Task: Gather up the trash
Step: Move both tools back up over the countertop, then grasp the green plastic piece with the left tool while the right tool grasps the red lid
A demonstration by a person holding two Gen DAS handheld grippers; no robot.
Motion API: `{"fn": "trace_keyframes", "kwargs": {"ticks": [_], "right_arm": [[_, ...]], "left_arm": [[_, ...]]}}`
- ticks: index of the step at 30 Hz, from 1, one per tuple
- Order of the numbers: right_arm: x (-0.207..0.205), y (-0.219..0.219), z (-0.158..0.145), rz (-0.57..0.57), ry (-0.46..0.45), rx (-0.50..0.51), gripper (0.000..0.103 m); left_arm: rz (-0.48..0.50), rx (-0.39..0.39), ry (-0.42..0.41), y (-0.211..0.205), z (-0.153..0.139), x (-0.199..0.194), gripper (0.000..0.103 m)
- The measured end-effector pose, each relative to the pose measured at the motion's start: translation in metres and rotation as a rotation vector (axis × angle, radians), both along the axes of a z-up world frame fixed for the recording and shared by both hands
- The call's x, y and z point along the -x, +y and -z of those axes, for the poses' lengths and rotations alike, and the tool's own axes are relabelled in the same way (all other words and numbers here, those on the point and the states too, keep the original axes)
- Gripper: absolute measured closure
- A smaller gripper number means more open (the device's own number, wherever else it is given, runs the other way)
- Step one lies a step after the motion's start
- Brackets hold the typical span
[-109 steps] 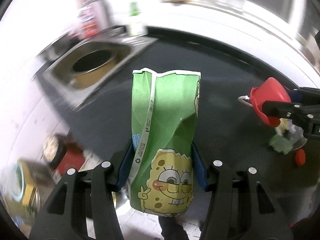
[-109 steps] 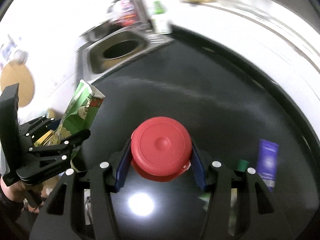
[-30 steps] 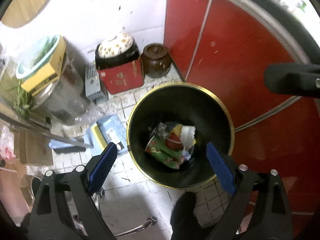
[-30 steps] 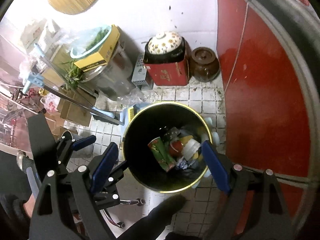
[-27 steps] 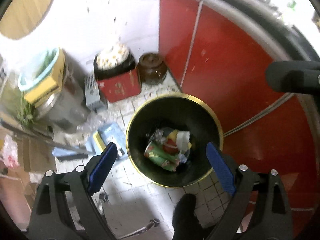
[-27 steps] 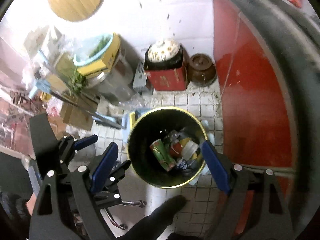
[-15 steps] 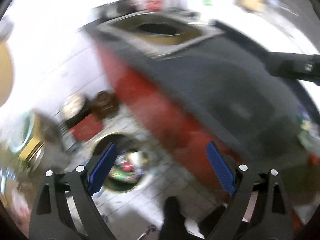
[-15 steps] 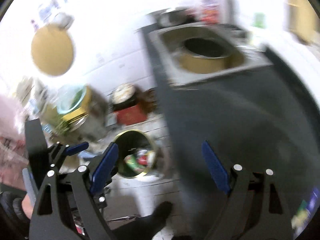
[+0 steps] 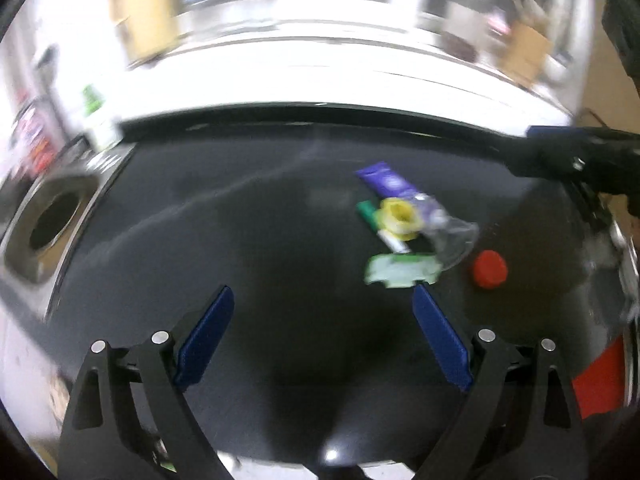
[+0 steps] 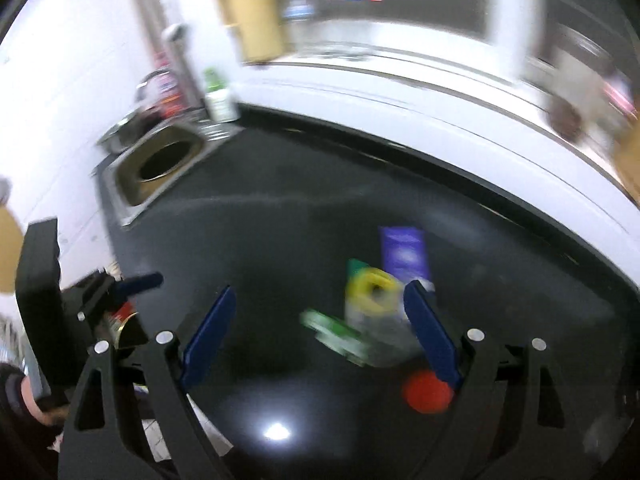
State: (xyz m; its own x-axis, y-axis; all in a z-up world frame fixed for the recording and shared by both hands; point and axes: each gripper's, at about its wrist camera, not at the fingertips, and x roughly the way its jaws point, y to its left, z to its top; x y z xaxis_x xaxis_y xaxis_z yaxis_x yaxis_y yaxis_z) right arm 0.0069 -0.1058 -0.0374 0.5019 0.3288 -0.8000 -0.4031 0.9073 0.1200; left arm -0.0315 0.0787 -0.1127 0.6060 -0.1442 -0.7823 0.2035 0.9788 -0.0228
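**Mia:** What are the two claws doing?

**Ben:** The left claw (image 9: 320,336) has its blue pads wide apart, and nothing is between them. The right claw (image 10: 318,332) is the same, wide apart and empty. I think they are like that so they are ready to grab something.

**Mia:** Where is the trash?

**Ben:** It sits in a little heap on the black desk (image 9: 240,240), toward the right side and a bit nearer the front edge than the back edge. There is a purple packet (image 9: 384,182), a yellow ring (image 9: 400,220) touching it, a green scrap (image 9: 402,274) just in front, and some clear crumpled plastic (image 9: 454,240) (it is blurry, so I cannot say what it was). A red cap (image 9: 489,269) lies just beside the heap, closer to the right edge.

**Mia:** Which claw is nearest to it?

**Ben:** In the right wrist view the heap lies close in front of the right pad, so I think the right claw is best placed. The red cap is small and round, so it might slip away.

**Mia:** And that hole far off?

**Ben:** That is the sink (image 10: 160,164) at the left end of the desk, well apart from the trash.
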Motion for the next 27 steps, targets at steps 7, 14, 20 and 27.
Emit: {"fn": "trace_keyframes", "kwargs": {"ticks": [7, 14, 20, 27], "right_arm": [[0.023, -0.073, 0.018, 0.143, 0.035, 0.003, 0.020], [0.029, -0.092, 0.040, 0.193, 0.079, -0.010, 0.020], [0.027, -0.100, 0.078, 0.206, 0.132, 0.020, 0.020], [0.015, -0.094, 0.135, 0.200, 0.202, 0.082, 0.020]], "left_arm": [[0.159, -0.051, 0.033, -0.044, 0.012, -0.019, 0.015], [0.257, -0.072, 0.071, -0.052, 0.040, -0.033, 0.015], [0.327, -0.100, 0.113, -0.055, 0.077, -0.056, 0.015], [0.380, -0.115, 0.136, -0.064, 0.107, -0.076, 0.016]]}}
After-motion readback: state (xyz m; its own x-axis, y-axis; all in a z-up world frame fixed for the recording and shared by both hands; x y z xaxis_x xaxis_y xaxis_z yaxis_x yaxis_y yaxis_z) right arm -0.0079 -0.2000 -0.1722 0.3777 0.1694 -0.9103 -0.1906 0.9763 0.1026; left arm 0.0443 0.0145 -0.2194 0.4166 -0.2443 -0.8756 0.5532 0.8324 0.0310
